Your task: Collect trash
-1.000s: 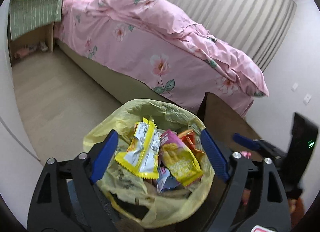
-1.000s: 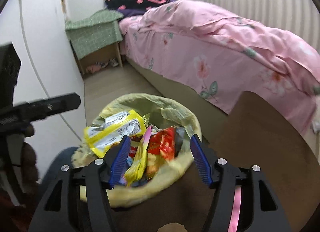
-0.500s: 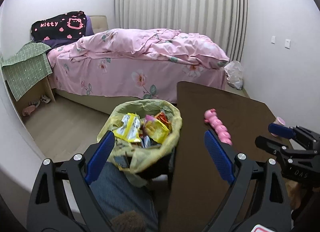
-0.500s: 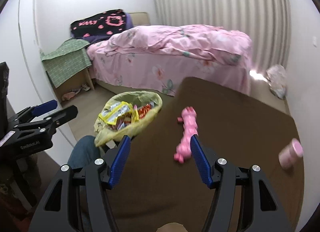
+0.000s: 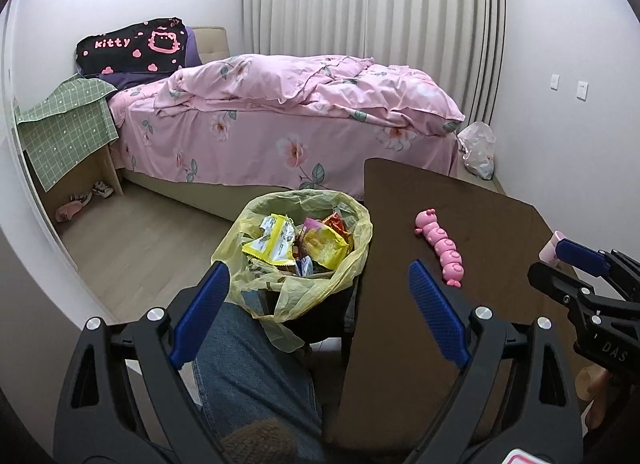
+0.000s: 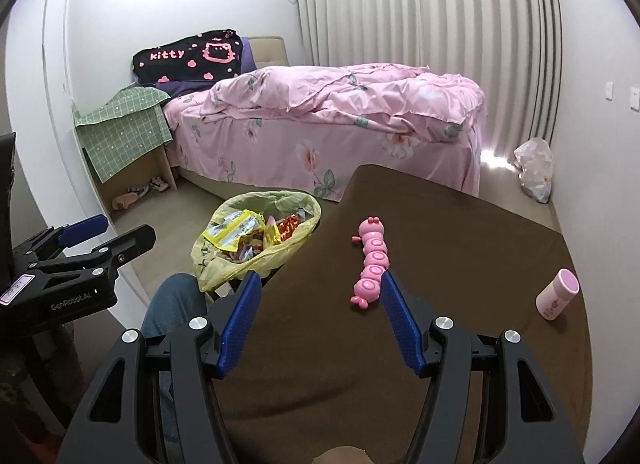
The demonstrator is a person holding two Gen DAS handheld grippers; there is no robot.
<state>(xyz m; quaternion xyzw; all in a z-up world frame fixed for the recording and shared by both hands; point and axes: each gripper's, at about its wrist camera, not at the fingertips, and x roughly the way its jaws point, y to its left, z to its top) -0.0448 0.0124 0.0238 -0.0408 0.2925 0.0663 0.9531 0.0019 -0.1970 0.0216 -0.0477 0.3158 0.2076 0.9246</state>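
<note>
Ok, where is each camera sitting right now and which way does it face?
Left wrist: on the left tongs, open, above a denim-clad knee; faces the bed, looking over the yellow-lined trash bin and table.
Right wrist: on the right tongs, open over the table, facing the bed; the left tongs show at its left edge.
Shared: bin, pink caterpillar toy, pink bottle, bed.

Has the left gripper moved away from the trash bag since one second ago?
Yes. The left gripper has pulled back and up; the trash bag, then filling the space between its fingers, now sits smaller ahead.
</note>
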